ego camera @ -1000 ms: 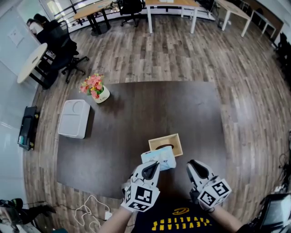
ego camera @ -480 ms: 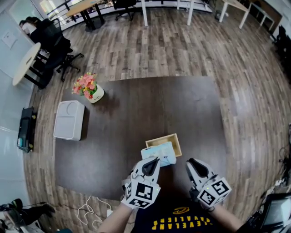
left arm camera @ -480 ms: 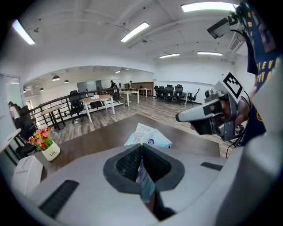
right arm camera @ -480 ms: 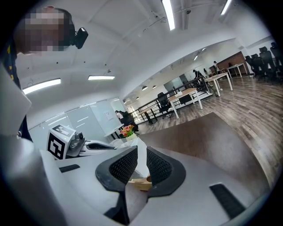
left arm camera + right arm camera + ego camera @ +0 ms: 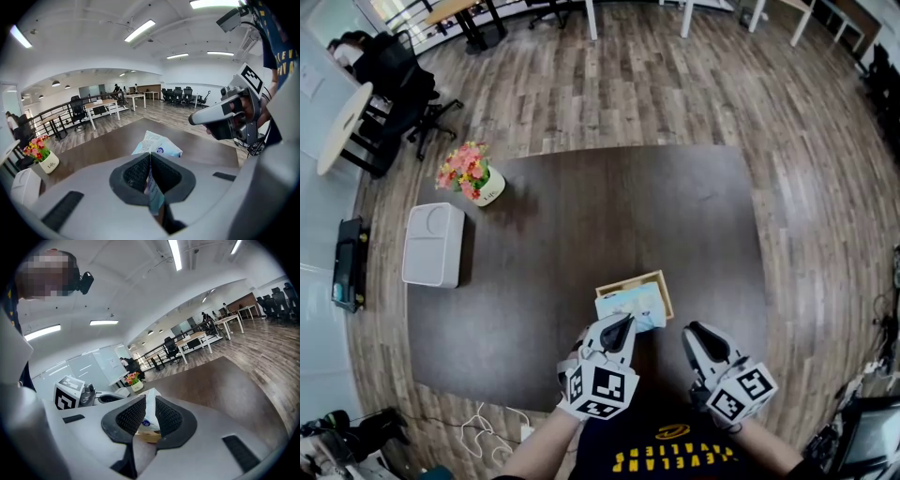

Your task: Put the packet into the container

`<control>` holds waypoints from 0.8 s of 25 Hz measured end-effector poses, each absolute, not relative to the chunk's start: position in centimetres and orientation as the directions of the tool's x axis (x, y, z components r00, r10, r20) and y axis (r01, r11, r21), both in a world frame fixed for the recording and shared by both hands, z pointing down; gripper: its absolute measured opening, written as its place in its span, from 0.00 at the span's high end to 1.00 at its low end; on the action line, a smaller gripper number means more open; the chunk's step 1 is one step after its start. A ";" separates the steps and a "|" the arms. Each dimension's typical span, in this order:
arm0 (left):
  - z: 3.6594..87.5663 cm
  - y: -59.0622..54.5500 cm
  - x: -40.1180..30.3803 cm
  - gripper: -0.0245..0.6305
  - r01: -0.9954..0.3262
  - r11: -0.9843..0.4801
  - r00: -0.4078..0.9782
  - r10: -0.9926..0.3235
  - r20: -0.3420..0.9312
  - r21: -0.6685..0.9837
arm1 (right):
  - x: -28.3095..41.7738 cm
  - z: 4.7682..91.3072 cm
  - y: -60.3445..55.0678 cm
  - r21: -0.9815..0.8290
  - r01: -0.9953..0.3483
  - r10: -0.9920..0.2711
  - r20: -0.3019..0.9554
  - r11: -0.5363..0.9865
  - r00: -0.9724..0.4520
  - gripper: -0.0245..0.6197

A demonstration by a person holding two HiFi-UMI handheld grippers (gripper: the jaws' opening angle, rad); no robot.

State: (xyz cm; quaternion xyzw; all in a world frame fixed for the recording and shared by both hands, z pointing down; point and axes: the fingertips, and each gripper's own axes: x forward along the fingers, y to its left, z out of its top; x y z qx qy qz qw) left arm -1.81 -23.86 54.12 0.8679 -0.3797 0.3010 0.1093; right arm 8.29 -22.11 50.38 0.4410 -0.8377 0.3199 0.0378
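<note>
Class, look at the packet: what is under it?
A wooden box lies under the packet, which the left tongs grip. Only the box's far and side rims show. The packet covers its inside, so any contents cannot be seen.

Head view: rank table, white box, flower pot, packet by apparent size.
1. table
2. white box
3. flower pot and packet: these look about alike, so they are not ranked against each other.

The white flower pot [image 5: 48,162] is showing the word "Life" on its side. Yellow capitals are running across the person's dark shirt [image 5: 675,457], upside down in the head view, seemingly "CLEVELAND". The packet [image 5: 158,145] is carrying a small blue round logo, its print too small to read.
</note>
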 end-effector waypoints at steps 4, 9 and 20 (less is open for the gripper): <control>55.1 -24.3 -1.7 0.96 -0.727 -0.685 0.524 -0.589 0.615 -0.037 | 8.3 50.7 -22.2 -0.504 -0.764 -0.712 0.352 0.402 -0.607 0.85; 56.2 -24.7 -1.5 0.96 -0.725 -0.687 0.512 -0.586 0.628 -0.050 | 8.3 50.7 -22.3 -0.504 -0.766 -0.713 0.355 0.399 -0.605 0.85; 58.2 -25.0 -1.2 0.96 -0.730 -0.681 0.496 -0.575 0.651 -0.046 | 8.1 51.0 -22.0 -0.504 -0.766 -0.705 0.364 0.400 -0.608 0.85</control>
